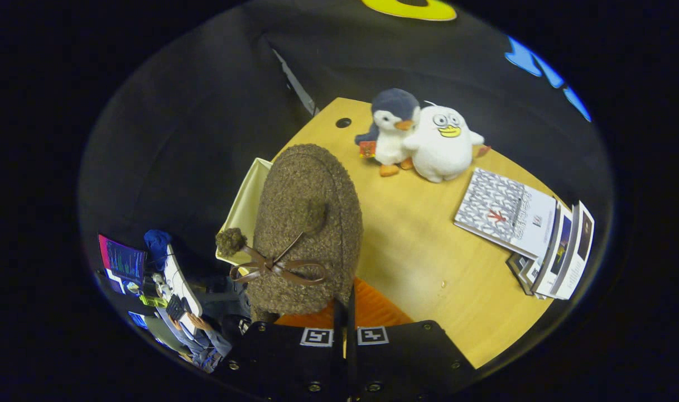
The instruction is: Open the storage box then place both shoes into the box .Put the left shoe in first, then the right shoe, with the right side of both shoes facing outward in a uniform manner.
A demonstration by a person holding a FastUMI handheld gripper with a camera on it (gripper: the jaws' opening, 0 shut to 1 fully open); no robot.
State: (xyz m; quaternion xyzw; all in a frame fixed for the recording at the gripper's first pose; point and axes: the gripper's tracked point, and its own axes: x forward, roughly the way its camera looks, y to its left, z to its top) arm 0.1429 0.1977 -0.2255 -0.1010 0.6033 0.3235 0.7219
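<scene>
Claw (343,312) body: two dark blocks, side by side.
Markings: one square black-and-white tag on each block.
Screws: small round screws along the edges.

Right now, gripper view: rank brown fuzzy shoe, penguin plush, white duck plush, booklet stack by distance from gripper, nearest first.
1. Brown fuzzy shoe: held in the gripper, fingers shut on it.
2. Booklet stack: on the table, right of the fingers.
3-4. Penguin plush and white duck plush: side by side beyond; too close to call.

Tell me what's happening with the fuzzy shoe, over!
Hand-held gripper shut on brown fuzzy shoe, lifted above wooden table. Cream storage box just behind shoe. Two plush toys beyond, apart.
</scene>
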